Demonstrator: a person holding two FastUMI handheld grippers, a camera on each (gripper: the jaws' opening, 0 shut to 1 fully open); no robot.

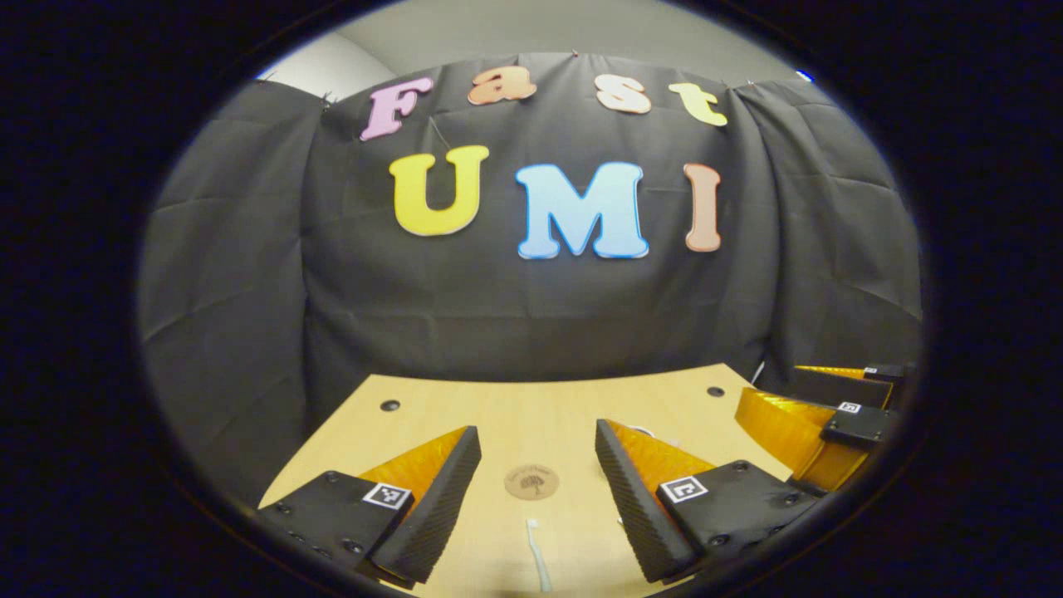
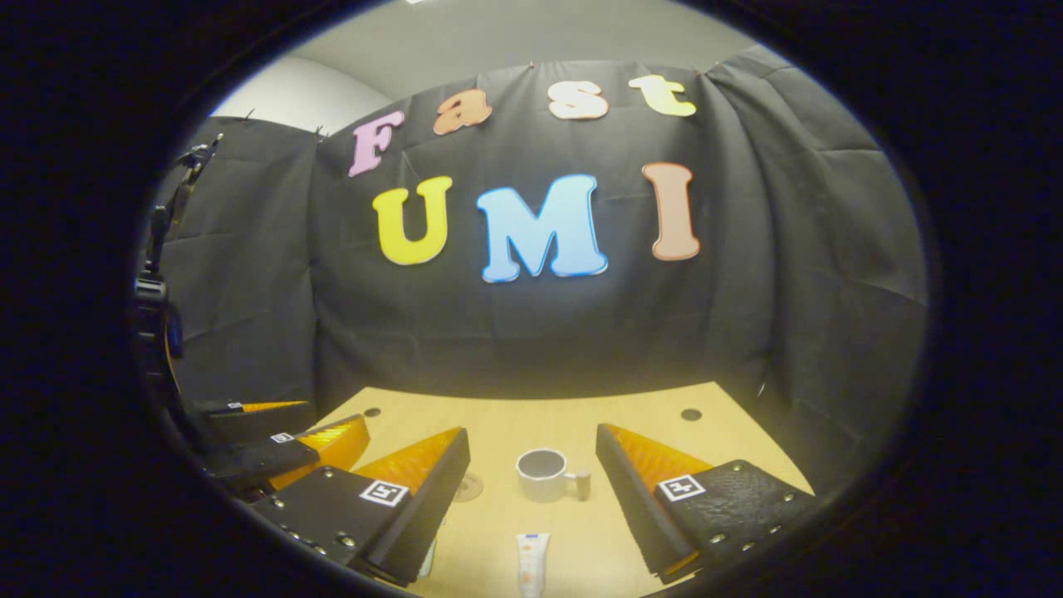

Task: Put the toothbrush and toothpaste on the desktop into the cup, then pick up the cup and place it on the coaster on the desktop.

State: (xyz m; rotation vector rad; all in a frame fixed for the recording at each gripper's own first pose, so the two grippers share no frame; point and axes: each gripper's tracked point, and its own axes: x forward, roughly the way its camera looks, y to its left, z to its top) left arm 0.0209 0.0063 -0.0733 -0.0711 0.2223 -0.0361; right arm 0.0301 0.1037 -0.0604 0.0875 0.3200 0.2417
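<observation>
Left gripper view: toothbrush [image 1: 538,555] flat on the desktop [image 1: 531,407], coaster [image 1: 531,482] just beyond it, both between the fingers of my left gripper [image 1: 538,453], spread and empty. Right gripper view: toothpaste [image 2: 531,563] lying near, cup [image 2: 544,474] upright behind, my right gripper [image 2: 533,453] likewise released, holding nothing.

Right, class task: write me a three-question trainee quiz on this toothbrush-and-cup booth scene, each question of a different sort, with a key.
1. True or false: the white toothpaste tube already stands inside the white ceramic cup.
2. Multiple choice: in the left gripper view, the round brown cork coaster lies (a) beyond the white toothbrush, (b) on top of it, (c) under the cup.
3. Fill in: the left gripper and the right gripper are both ____.

Key: 1 false, it lies on the light wooden desktop; 2 a; 3 open.
</observation>
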